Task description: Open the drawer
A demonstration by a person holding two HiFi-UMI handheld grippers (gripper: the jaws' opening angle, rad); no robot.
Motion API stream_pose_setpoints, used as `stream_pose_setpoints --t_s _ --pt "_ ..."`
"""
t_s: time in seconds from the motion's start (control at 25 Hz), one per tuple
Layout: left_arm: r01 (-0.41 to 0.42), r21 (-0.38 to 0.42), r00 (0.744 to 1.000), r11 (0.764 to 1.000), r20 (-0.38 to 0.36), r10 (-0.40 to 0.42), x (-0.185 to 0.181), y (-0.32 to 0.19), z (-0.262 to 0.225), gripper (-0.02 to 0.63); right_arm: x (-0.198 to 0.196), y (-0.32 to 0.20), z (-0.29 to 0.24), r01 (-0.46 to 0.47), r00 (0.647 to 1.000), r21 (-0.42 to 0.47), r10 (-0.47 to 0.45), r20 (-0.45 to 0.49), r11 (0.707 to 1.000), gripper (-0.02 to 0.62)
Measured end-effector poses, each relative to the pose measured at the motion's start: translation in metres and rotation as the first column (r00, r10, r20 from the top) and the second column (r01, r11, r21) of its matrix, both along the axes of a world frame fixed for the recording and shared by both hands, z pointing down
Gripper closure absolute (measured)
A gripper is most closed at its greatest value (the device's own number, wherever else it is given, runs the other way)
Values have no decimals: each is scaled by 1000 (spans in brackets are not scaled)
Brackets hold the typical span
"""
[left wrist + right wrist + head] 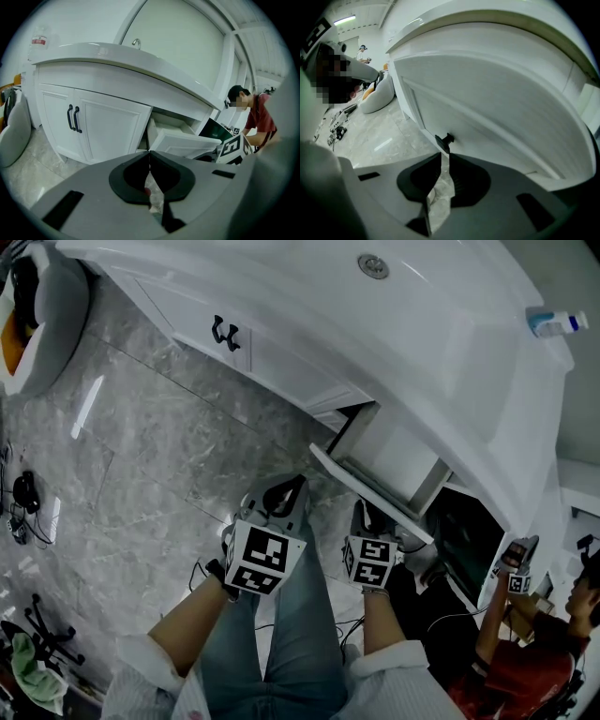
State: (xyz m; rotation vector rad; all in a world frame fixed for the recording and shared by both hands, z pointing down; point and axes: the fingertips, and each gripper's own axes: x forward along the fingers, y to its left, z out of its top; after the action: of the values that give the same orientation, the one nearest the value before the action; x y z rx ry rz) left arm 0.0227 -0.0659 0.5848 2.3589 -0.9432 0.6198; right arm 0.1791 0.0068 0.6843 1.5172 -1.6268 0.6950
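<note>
The white vanity's drawer (367, 489) stands pulled out, its front panel tilted toward me. In the right gripper view the drawer front (511, 117) fills the frame, and its small black handle (445, 139) sits just beyond my fingertips. My right gripper (444, 153) is open by a narrow gap, with nothing pressed between the pads. In the head view my right gripper (366, 514) hovers at the drawer's lower edge. My left gripper (292, 489) hangs left of it over the floor. It is shut and empty (149, 153), and it faces the open drawer (180, 140).
Left of the drawer are double cabinet doors with black handles (225, 332) (72, 117). A bottle (555, 322) stands on the countertop. A grey beanbag (52, 315) lies at the far left, with cables (23, 507) on the marble floor. A person in red (525, 652) crouches at the right, by a dark compartment (464, 540).
</note>
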Motion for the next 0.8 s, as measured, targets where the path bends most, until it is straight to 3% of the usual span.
stream_pose_setpoints --t_s 0.24,0.52,0.8 --pt "22 14 1000 1000 2 -22 -16 -2 -17 589 -12 12 -11 -100 993 -37 101 52 994 537" --pt "40 45 999 998 14 -40 -30 -7 -42 589 -58 2 -41 -42 991 -19 44 128 999 537" --pt "51 80 998 995 33 -54 -40 -9 -81 589 -84 -35 -102 1 981 66 -14 192 998 537"
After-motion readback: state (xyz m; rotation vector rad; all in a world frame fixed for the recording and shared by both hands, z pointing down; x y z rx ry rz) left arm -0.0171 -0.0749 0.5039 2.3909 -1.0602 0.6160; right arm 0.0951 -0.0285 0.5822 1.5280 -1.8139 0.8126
